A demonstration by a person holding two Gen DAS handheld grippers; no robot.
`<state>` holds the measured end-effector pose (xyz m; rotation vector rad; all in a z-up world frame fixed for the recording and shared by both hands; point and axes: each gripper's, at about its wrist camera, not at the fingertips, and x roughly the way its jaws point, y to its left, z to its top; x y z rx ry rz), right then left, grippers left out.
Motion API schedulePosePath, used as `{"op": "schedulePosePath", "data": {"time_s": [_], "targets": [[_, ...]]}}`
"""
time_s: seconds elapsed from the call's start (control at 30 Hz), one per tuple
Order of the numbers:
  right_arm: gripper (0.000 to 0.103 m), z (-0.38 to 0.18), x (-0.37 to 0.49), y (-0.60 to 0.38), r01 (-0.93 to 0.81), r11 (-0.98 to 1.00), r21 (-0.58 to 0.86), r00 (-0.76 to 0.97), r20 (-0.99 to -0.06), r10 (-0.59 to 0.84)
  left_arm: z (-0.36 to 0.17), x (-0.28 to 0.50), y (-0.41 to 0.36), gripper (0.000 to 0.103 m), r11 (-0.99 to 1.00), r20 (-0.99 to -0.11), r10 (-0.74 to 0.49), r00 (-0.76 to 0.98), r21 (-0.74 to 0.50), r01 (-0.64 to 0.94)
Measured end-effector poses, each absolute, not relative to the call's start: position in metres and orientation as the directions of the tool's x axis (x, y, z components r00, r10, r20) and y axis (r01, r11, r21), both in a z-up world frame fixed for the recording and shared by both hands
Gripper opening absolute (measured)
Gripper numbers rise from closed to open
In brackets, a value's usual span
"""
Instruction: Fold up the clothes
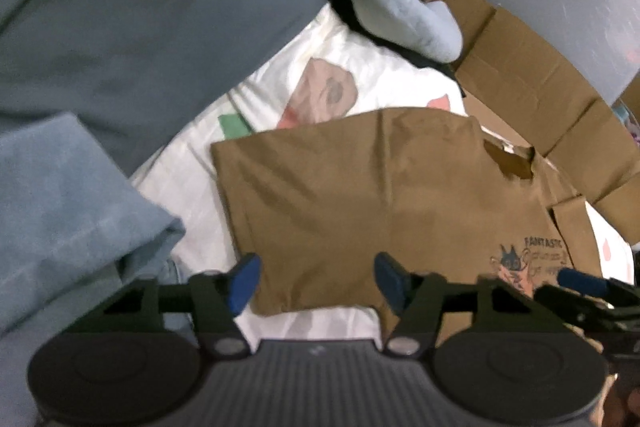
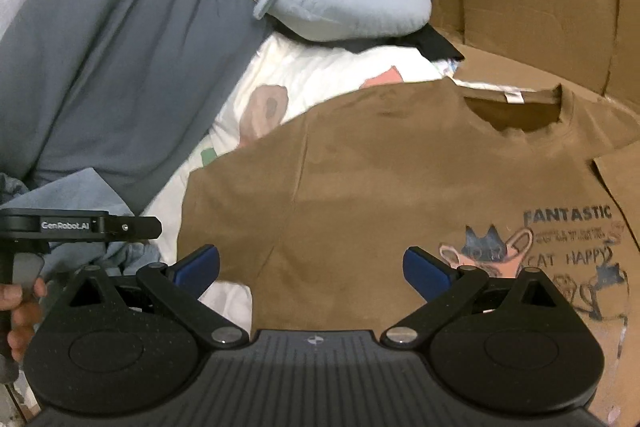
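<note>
While the brown T-shirt lies flat on the white sheet, partly folded, both claws hang just above its near edge. The left gripper is half open with nothing pinched. The right gripper is wide open. The collar sits at one o'clock. Next, I think, each claw must nip the hem and lift it toward twelve o'clock.
</note>
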<state>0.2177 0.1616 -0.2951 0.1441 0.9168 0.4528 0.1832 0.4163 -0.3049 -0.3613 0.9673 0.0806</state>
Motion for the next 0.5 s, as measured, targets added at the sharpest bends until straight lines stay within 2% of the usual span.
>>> {"op": "schedulePosePath", "data": {"time_s": [0.33, 0.4, 0.5], "targets": [[0.099, -0.324, 0.207, 0.185, -0.317, 0.91, 0.268, 0.49, -0.775, 0.399, -0.348, 0.164, 0.43, 0.056, 0.903, -0.816, -0.099, 0.569, -0.313, -0.293], [0.092, -0.329, 0.208, 0.191, -0.33, 0.908, 0.26, 0.483, -0.78, 0.398, -0.352, 0.163, 0.431, 0.055, 0.902, -0.81, -0.095, 0.578, -0.316, -0.294], [0.088, -0.336, 0.209, 0.198, -0.34, 0.906, 0.253, 0.476, -0.785, 0.397, -0.357, 0.165, 0.432, 0.045, 0.901, -0.814, -0.088, 0.574, -0.311, -0.303]]}}
